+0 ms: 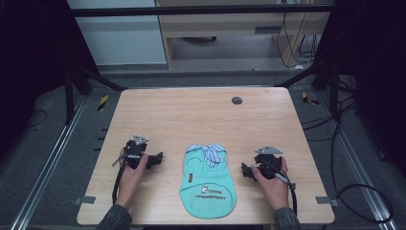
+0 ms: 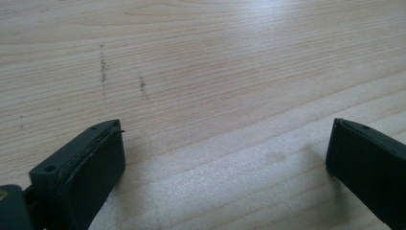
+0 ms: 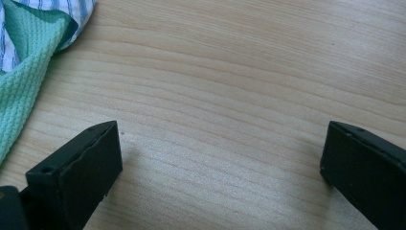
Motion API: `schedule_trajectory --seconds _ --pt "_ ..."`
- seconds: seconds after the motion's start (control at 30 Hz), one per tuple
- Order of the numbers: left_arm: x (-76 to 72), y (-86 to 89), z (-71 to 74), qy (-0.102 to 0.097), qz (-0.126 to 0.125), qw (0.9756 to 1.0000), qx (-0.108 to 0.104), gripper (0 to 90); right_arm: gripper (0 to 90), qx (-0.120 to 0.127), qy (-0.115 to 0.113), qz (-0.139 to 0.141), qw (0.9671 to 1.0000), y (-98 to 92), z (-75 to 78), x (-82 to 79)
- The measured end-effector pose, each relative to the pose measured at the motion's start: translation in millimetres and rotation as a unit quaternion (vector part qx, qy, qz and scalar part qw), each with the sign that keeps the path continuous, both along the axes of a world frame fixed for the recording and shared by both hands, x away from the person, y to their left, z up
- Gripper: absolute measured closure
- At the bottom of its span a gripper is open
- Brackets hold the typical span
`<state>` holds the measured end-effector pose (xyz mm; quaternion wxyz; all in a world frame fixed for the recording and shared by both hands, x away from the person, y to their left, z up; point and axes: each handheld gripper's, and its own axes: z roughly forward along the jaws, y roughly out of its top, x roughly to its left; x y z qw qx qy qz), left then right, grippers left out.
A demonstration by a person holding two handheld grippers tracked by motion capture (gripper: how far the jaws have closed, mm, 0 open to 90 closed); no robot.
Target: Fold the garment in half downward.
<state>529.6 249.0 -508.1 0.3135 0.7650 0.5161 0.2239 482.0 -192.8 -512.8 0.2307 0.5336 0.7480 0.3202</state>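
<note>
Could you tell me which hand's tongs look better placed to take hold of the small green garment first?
Probably the right tongs: their open jaws already have the garment at their view's edge, while the left tongs face bare table.

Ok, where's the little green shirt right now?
In the high view the shirt lies flat at the table's near edge, between the left gripper and right gripper.

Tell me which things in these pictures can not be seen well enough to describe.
- Print on the green shirt, high view: too small to read.
- Round dark spot at the far edge of the table, high view: too small to identify.
- Shirt in the right gripper view: cut off by the left and top edges.
- Person's arms past the sleeves, high view: cut off by the bottom edge.
</note>
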Motion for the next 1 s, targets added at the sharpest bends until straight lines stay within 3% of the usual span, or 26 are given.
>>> schedule_trajectory --seconds 0.37,0.43,0.47,0.5,0.53,0.57,0.6,0.63,0.67,0.7,0.8,0.83,0.87,0.93,1.0 --pt "-9.4 -5.2 2.2 0.007 -0.034 0.9994 0.003 3.0 1.9 0.003 0.0 0.0 1.0 0.1 0.3 -0.3" --pt "-10.8 -5.3 3.9 0.004 -0.037 0.9993 -0.006 3.4 3.5 0.003 -0.001 0.005 1.0 -0.3 0.5 -0.9" --pt "-12.6 -7.5 7.0 0.0 -0.05 0.9986 -0.017 4.1 12.2 0.003 -0.006 0.009 0.9999 -0.4 1.5 -2.4" --pt "-12.6 -7.5 7.0 0.0 -0.05 0.9986 -0.017 4.3 12.2 0.003 -0.006 0.009 0.9999 -0.4 1.5 -2.4" --pt "-13.3 -13.2 12.7 -0.004 -0.067 0.9975 -0.023 4.1 16.5 0.009 -0.008 0.022 0.9997 1.6 7.1 -2.7" --pt "-13.3 -13.2 12.7 -0.004 -0.067 0.9975 -0.023 4.6 20.3 0.005 -0.007 0.026 0.9996 3.1 9.7 -2.4" --pt "-13.4 -19.5 21.1 -0.011 -0.09 0.9956 -0.027 6.5 25.7 0.003 -0.004 0.04 0.9992 5.6 14.2 -1.5" --pt "-13.4 -19.5 21.1 -0.011 -0.09 0.9956 -0.027 9.0 25.7 0.003 -0.004 0.04 0.9992 5.6 14.2 -1.5" --pt "-11.2 -25.3 27.8 -0.017 -0.097 0.9946 -0.034 9.0 26.1 -0.004 -0.005 0.05 0.9987 7.1 16.3 -0.5" --pt "-9.3 -28.1 31.3 -0.018 -0.101 0.9939 -0.04 9.8 33.4 -0.011 -0.003 0.071 0.9974 11.6 23.3 4.8" --pt "4.9 -44.1 46.2 -0.012 -0.124 0.9904 -0.059 12.6 40.1 -0.005 0.007 0.096 0.9954 17.1 31.6 15.2" --pt "4.9 -44.1 46.2 -0.012 -0.124 0.9904 -0.059 14.4 40.1 -0.005 0.007 0.096 0.9954 17.1 31.6 15.2" --pt "11.5 -51.4 53.0 -0.018 -0.132 0.9895 -0.056 18.8 45.1 0.003 0.011 0.118 0.993 23.1 38.0 22.7" --pt "16.1 -56.3 56.2 -0.017 -0.14 0.9885 -0.055 19.5 47.0 0.004 0.012 0.124 0.9922 25.7 39.6 25.1" --pt "26.4 -67.6 60.8 -0.008 -0.154 0.9872 -0.042 25.0 57.6 -0.007 0.014 0.152 0.9883 37.7 44.6 36.8"
